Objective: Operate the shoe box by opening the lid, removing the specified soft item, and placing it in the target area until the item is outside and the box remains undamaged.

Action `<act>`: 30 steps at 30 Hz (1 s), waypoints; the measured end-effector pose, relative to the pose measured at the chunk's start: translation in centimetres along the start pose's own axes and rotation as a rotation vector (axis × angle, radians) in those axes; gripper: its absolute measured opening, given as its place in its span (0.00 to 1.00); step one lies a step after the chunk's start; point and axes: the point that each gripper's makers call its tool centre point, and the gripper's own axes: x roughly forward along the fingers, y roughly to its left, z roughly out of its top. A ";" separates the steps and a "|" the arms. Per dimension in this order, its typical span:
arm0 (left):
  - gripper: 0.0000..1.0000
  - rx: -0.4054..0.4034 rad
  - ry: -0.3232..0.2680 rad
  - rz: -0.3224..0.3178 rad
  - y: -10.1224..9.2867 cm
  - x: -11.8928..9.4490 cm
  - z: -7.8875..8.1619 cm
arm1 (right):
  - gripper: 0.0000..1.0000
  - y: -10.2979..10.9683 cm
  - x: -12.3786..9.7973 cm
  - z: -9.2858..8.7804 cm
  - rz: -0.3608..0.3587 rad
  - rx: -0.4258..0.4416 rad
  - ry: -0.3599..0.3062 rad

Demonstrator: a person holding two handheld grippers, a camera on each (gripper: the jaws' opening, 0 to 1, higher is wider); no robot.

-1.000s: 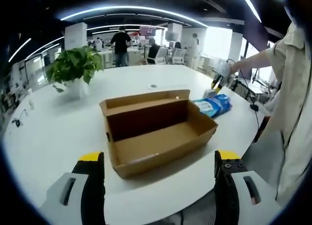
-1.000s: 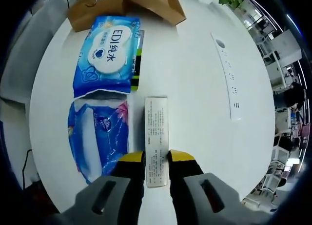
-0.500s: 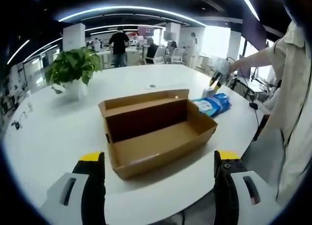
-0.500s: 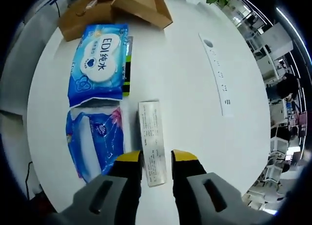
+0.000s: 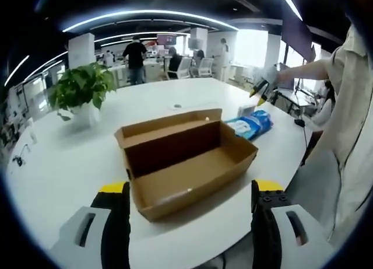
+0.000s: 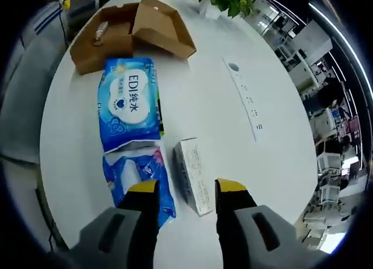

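Observation:
The brown cardboard shoe box (image 5: 183, 158) stands on the white table with its lid folded back and its inside bare. My left gripper (image 5: 189, 190) hovers open in front of it, holding nothing. In the right gripper view the shoe box (image 6: 131, 32) sits at the far end. Nearer lie a blue wipes pack (image 6: 129, 102), a second blue soft pack (image 6: 140, 178) and a small white carton (image 6: 192, 175). My right gripper (image 6: 186, 188) is open above the carton's near end, apart from it. In the left gripper view the right gripper (image 5: 260, 93) hangs over the blue packs (image 5: 252, 123).
A potted plant (image 5: 81, 88) stands at the back left of the round white table (image 5: 58, 158). A white power strip (image 6: 245, 100) lies beside the packs. The person's sleeve and body (image 5: 344, 135) fill the right. People and desks are far behind.
My right gripper has let go of the white carton, opened wider and pulled up and back, leaving it lying on the table. The left gripper has hardly moved.

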 end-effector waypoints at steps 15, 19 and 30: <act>0.79 0.083 0.048 -0.058 0.6 0.8 0.7 | 0.54 3.6 -5.0 2.6 -0.084 0.182 -0.157; 0.79 0.101 0.073 -0.074 0.9 1.3 0.7 | 0.56 4.9 -6.2 3.3 -0.114 0.234 -0.194; 0.72 0.154 0.121 -0.142 1.7 2.6 1.3 | 0.65 8.9 -9.0 3.8 -0.173 0.380 -0.294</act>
